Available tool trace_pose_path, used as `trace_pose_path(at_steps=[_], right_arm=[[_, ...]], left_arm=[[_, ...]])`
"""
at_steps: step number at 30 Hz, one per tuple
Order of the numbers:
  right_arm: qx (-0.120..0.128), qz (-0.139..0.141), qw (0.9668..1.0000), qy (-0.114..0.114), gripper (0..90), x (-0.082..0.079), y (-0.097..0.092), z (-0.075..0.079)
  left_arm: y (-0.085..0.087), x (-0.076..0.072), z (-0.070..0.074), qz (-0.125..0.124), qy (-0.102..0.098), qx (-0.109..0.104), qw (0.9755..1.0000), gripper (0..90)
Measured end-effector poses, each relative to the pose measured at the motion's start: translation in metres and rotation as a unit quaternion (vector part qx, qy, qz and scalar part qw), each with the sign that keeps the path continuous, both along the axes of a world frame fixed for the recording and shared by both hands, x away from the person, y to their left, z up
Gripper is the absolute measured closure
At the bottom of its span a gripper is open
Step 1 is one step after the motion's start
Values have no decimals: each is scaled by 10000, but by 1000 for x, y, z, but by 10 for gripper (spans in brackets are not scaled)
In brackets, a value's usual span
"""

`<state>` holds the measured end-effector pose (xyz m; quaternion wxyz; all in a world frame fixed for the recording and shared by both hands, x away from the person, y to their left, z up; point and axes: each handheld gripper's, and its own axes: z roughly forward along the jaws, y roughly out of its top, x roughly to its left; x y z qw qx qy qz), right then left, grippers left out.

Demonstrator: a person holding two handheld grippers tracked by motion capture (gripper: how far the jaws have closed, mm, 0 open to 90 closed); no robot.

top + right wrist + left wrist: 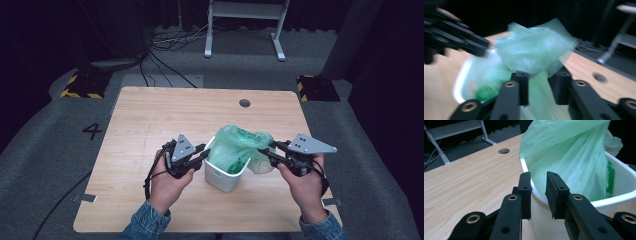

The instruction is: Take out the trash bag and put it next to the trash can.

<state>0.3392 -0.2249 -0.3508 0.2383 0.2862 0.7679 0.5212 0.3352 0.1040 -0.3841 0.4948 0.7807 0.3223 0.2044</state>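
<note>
A small white bin (222, 179) stands on the wooden table (150, 120) near its front. A thin green plastic bag (239, 142) sits in the bin and billows above it, with a flap spilling over the right side. My left gripper (204, 152) is at the bin's left wall. In the left gripper view, the left gripper (538, 182) straddles the bin's rim (619, 197), one jaw outside and one inside against the bag (569, 157), closed on the rim. My right gripper (272, 150) is at the bag's right flap. The blurred right gripper view shows the right gripper (540, 77) with jaws apart and loose bag film (534, 50) between them.
A round cable hole (244, 103) lies in the table's far side. Bare tabletop stretches to the left of the bin and behind it. On the floor beyond the table stand a white metal frame (245, 15), cables and two yellow-and-black striped blocks (82, 85).
</note>
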Motion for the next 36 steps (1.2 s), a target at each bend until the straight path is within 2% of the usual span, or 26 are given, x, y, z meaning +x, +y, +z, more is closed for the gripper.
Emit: trace_pose_path(at_steps=[2,5,7,10,12,14,17,19,22,23,25,26,28,30,32,36], right_arm=[[7,-305,9993,216,592,5,-15,-10],[201,-658,9965,470,485,10,-32,-19],[302,-604,9970,390,468,7,-36,-16],[351,-445,9982,185,397,-3,-30,-1],[336,-140,9993,51,332,-10,-16,13],[195,191,9996,-112,290,-16,4,25],[-162,564,9977,-352,254,-18,38,36],[-366,762,9958,-359,251,-15,59,39],[-616,1036,9924,-253,255,-4,89,37],[-764,1080,9911,-168,267,1,97,34],[-1016,1105,9885,148,306,12,111,24],[-1138,1123,9867,291,375,18,116,19],[-1454,1197,9808,514,561,27,121,11],[-1695,1244,9757,610,771,34,121,7],[-1621,1165,9781,589,849,37,116,7],[-1316,870,9866,409,863,32,93,16]], left_arm=[[0,0,-1,8,2,-53,10000,739],[0,-2,-1,27,79,-123,9999,737],[-1,-7,0,-6,175,-130,9998,726],[-4,-15,2,-75,194,-107,9997,717],[-7,-19,2,-119,210,-138,9996,711],[-8,-23,1,-157,210,-164,9995,707],[-9,-26,-1,-166,248,-291,9991,706],[-10,-28,0,-184,281,-308,9990,704],[-12,-30,0,-222,316,-318,9987,702],[-13,-31,0,-237,321,-325,9987,701],[-13,-31,-1,-251,304,-355,9986,701],[-12,-30,-1,-255,302,-369,9985,701],[-12,-30,-1,-268,305,-398,9984,699],[-12,-30,-1,-262,289,-380,9985,699],[-13,-30,-1,-258,282,-354,9986,699],[-14,-31,-1,-240,266,-352,9987,700]])
